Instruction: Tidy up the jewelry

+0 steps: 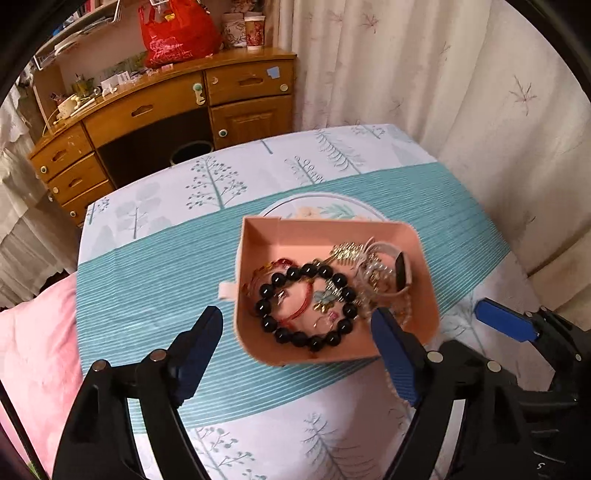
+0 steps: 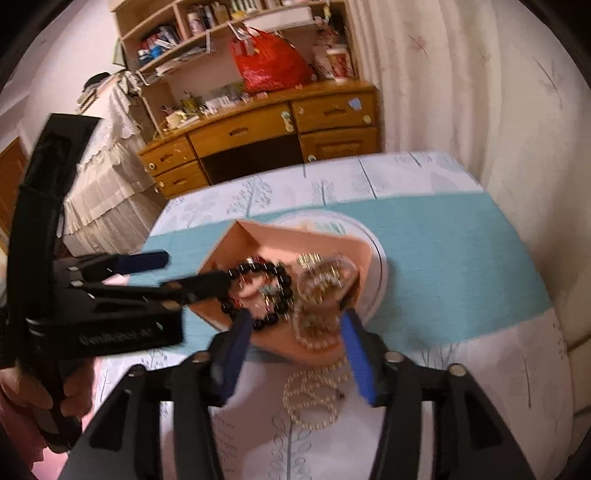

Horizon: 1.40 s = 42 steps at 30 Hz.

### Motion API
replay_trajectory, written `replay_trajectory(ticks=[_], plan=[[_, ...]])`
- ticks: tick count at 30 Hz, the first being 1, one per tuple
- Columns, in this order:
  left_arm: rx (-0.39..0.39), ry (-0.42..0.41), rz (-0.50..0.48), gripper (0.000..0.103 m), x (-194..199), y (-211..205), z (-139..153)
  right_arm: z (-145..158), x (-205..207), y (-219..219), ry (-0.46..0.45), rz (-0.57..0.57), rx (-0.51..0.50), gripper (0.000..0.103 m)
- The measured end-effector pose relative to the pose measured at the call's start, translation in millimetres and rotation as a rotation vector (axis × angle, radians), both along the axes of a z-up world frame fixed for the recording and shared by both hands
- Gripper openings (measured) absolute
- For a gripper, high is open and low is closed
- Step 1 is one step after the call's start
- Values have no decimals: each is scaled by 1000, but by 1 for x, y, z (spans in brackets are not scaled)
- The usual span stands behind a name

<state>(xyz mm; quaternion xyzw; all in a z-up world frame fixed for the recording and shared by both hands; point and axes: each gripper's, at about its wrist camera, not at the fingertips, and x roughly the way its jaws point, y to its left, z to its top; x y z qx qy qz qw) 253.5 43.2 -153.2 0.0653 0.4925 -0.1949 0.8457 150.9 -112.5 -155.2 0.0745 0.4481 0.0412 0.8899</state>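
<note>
A pink open tray (image 1: pixel 258 236) (image 2: pixel 229 240) lies on the patterned tablecloth. It holds a black bead bracelet (image 1: pixel 295 275) (image 2: pixel 284 280), a red cord bracelet (image 1: pixel 291 315), gold pieces (image 1: pixel 347 251) (image 2: pixel 314 260) and a strap with a dark face (image 1: pixel 400 271). My left gripper (image 1: pixel 297 315) (image 2: pixel 195 267) stands open, one finger on each side of the tray's near corner and touching nothing. My right gripper (image 2: pixel 295 326) is open at the tray's near edge. A pearl strand (image 2: pixel 314 398) spills over that edge onto the cloth between its fingers (image 2: pixel 356 354), not pinched. One right finger (image 1: pixel 506 321) shows in the left wrist view.
A round white-rimmed plate (image 2: pixel 378 266) (image 1: pixel 314 197) lies under the tray's far side. Past the table stand a wooden desk (image 1: pixel 166 110) (image 2: pixel 258 133) and a red bag (image 1: pixel 177 33). Curtains (image 1: pixel 461 74) hang to the right. A hand (image 2: pixel 22 387) grips the left tool. Pink bedding (image 1: pixel 33 350) lies left.
</note>
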Motion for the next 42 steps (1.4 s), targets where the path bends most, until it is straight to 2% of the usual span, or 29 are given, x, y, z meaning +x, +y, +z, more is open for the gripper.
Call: replay_trajectory(ticks=[2, 6, 8, 10, 15, 20, 24, 28, 29, 33, 36, 40, 42], plan=[[10, 15, 16, 85, -3, 5, -3, -10, -4, -1, 44, -15, 2, 64], [113, 3, 32, 87, -16, 11, -13, -36, -10, 0, 140, -47, 5, 65], [126, 13, 35, 87, -24, 14, -18, -50, -11, 3, 188, -67, -20, 65], [116, 56, 43, 87, -31, 20, -25, -60, -12, 6, 213, -81, -35, 65], [125, 141, 54, 87, -48, 31, -44, -71, -15, 16, 210, -100, -98, 65], [158, 155, 64, 87, -58, 34, -51, -76, -9, 29, 202, -76, -168, 65], [147, 171, 80, 87, -61, 40, -52, -78, -6, 38, 196, -78, -232, 64], [147, 195, 106, 87, -57, 47, -55, -77, -7, 39, 200, -87, -225, 64], [143, 202, 114, 87, -56, 49, -56, -77, -7, 40, 195, -76, -223, 61], [127, 225, 132, 87, -55, 56, -60, -74, -10, 46, 182, -24, -214, 15], [128, 226, 138, 87, -56, 57, -61, -73, -11, 47, 200, 7, -192, 10], [118, 218, 146, 87, -58, 59, -59, -71, -16, 38, 269, 6, -43, 9], [114, 216, 144, 87, -57, 61, -59, -72, -21, 36, 301, 5, 39, 4]])
